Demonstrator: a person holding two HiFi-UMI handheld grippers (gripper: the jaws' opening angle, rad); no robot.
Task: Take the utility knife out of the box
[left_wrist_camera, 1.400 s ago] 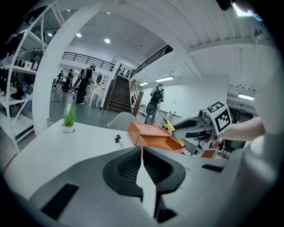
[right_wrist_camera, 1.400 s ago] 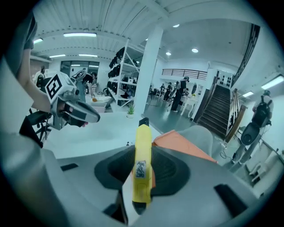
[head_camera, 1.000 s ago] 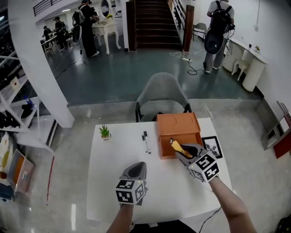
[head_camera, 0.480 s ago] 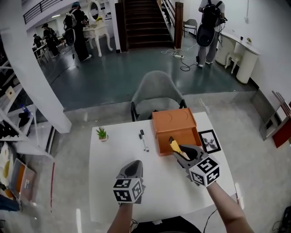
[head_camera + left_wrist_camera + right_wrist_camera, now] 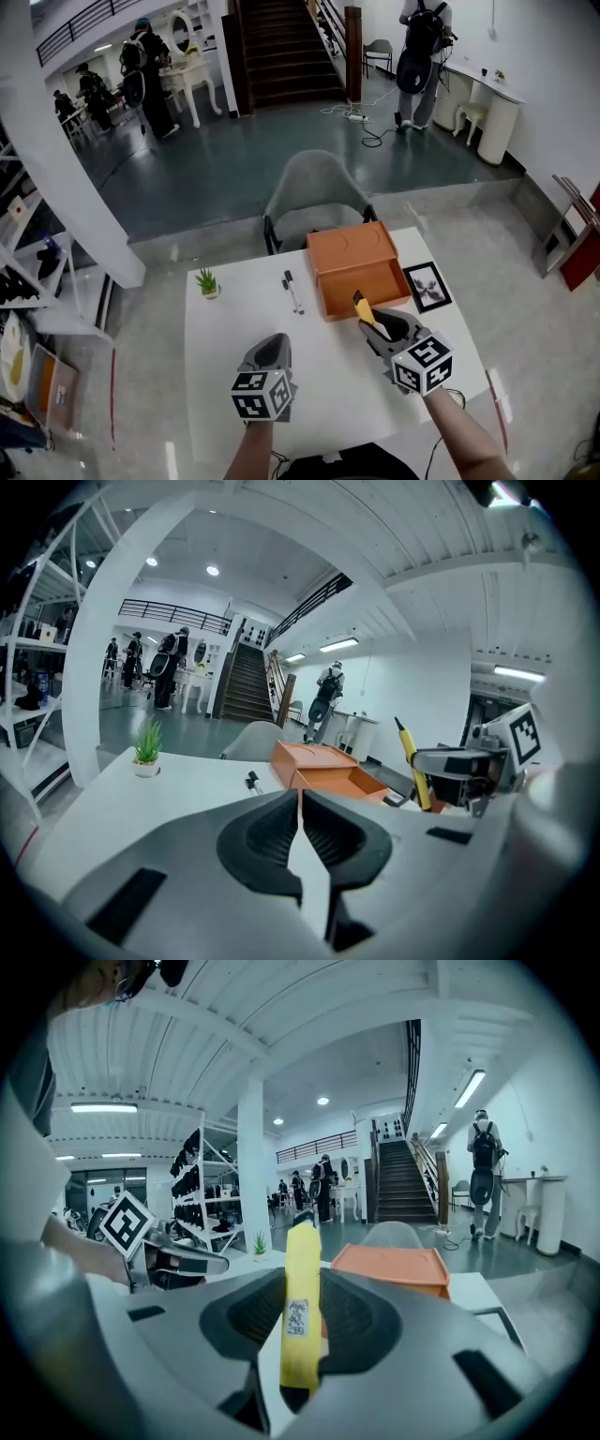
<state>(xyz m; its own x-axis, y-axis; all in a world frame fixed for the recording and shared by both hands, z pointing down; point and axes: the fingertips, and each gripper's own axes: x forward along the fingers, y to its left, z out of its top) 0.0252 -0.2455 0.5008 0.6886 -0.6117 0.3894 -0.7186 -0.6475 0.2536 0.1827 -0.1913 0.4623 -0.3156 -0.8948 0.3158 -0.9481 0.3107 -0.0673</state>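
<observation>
The orange box (image 5: 349, 255) stands open at the far side of the white table (image 5: 234, 323). My right gripper (image 5: 373, 324) hovers just in front of the box's near edge, shut on the yellow utility knife (image 5: 364, 309). The knife (image 5: 300, 1302) stands clamped between the two pads, its black tip pointing up and away from me. My left gripper (image 5: 272, 345) rests low over the table's near middle, shut with nothing in it. From the left gripper view the knife (image 5: 411, 761) and the box (image 5: 323, 766) lie to the right.
A black marker (image 5: 292, 291) lies left of the box, and a small potted plant (image 5: 206, 281) stands further left. A framed picture (image 5: 427, 286) lies flat to the right of the box. A grey chair (image 5: 317, 199) stands behind the table. People stand far off.
My right gripper has drawn the knife a little back from the box toward the near edge and rolled. The left gripper has stayed put.
</observation>
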